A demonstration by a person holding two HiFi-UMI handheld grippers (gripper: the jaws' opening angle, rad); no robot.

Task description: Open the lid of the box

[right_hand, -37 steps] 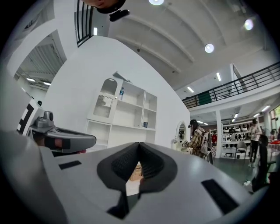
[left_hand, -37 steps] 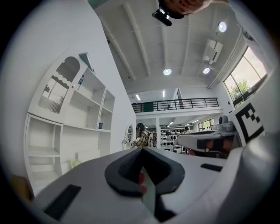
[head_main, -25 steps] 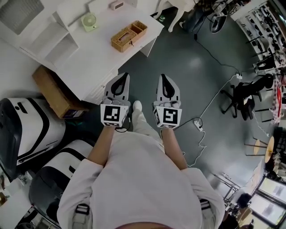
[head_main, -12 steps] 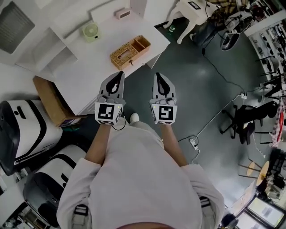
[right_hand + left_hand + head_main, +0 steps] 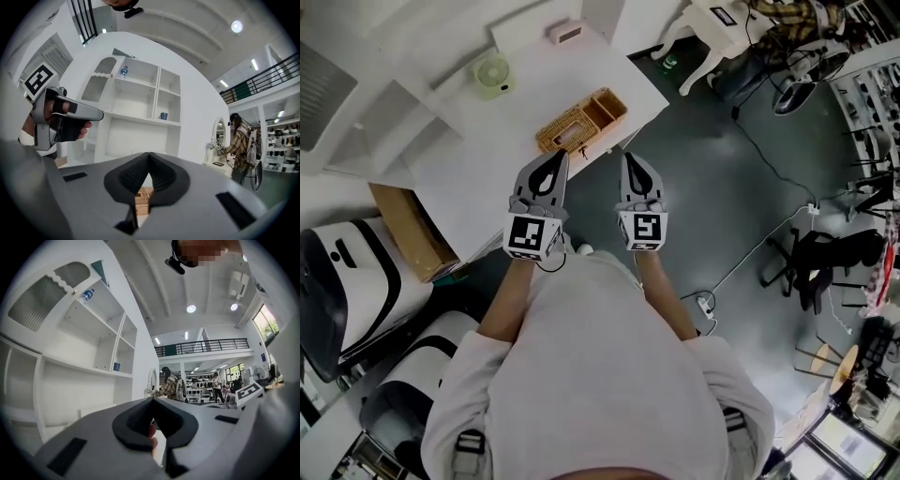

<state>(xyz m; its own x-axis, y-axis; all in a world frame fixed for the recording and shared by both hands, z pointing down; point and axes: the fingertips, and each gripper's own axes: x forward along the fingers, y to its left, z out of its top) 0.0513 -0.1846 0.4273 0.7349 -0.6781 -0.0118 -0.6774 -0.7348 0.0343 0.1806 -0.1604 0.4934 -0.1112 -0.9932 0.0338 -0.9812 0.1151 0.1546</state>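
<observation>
The woven wicker box lies on the white table, its lid down and a small open compartment at its right end. My left gripper hovers just short of the box's near edge, jaws shut and empty. My right gripper is level with it, to the right of the table's corner, over the floor, also shut and empty. In the right gripper view the box shows low behind the closed jaws, and the left gripper is at the left. The left gripper view does not show the box.
A green desk fan and a small pink box stand farther back on the table. A cardboard box and white machines lie to the left. Cables with a power strip cross the grey floor. White shelving rises behind.
The person has stepped toward the table, so both grippers now sit closer to the wicker box. Both stay shut and side by side.
</observation>
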